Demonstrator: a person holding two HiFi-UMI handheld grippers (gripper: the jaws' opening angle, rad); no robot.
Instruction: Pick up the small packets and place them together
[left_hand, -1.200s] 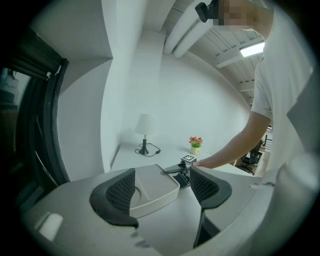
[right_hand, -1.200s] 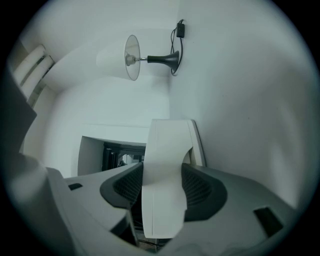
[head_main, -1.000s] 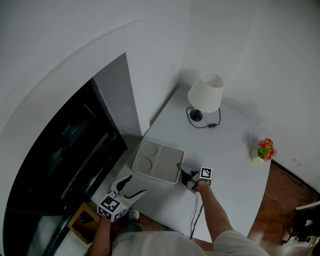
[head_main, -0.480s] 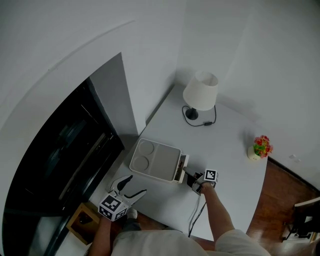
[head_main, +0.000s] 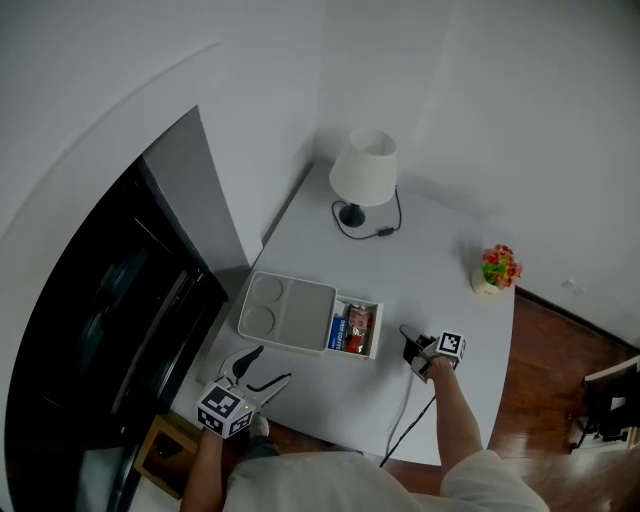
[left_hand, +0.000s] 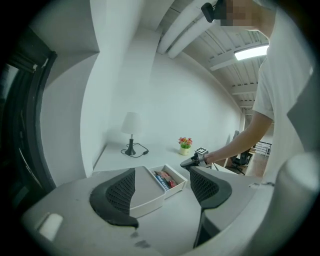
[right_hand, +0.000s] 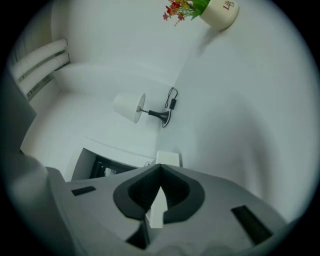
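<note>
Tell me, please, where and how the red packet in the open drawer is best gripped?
Probably pinch the red packet across its narrow width, jaws coming straight down: it lies in the drawer, whose walls and the blue packet beside it block a sideways approach.

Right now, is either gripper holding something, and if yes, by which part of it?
Nothing is held. The left gripper has its jaws apart with nothing between them; the right gripper has just closed its jaws on nothing.
</note>
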